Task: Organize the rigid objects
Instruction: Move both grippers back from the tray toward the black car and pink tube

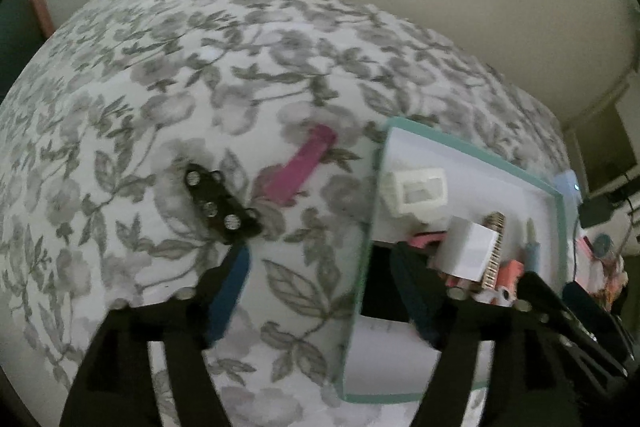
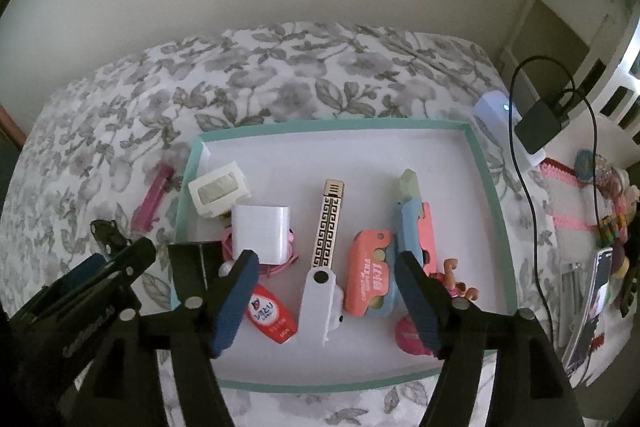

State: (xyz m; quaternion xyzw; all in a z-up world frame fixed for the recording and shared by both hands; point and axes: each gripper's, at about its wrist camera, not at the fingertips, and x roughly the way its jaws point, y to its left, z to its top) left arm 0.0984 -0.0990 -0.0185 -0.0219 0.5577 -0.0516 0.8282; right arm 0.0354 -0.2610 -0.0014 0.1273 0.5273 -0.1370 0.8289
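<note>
The right tool [image 2: 326, 301] hangs over the near half of the teal-rimmed tray [image 2: 486, 183] with its blue-padded fingers spread wide and nothing between them; under the gap lie a white hinged piece [image 2: 322, 297] and the foot of a gold-and-black patterned bar [image 2: 327, 223], neither one touched. The left tool [image 1: 328, 297] is likewise wide open and empty, straddling the tray's left wall, so that one finger stands over the flowered bedspread [image 1: 160, 59] and the other over the tray's contents. No earlier view is given, so the judgement rests on how things lie: most of the rigid objects are already in the tray, among them a white frame [image 2: 218, 191], a white box [image 2: 262, 231], a red tag [image 2: 273, 315], a coral-pink case [image 2: 367, 273] and a blue-and-pink holder [image 2: 412, 223], while two remain outside on the bed. These are a magenta clip [image 1: 300, 167], just beside the tray's left wall, and a black bracket [image 1: 222, 205] with silver screws, very near the left tool's outer finger. The step in hand looks like a reach after a release. The next move probably calls for the left tool to shift off the tray wall, centre over the bracket or clip, descend and close across its narrow width.
</note>
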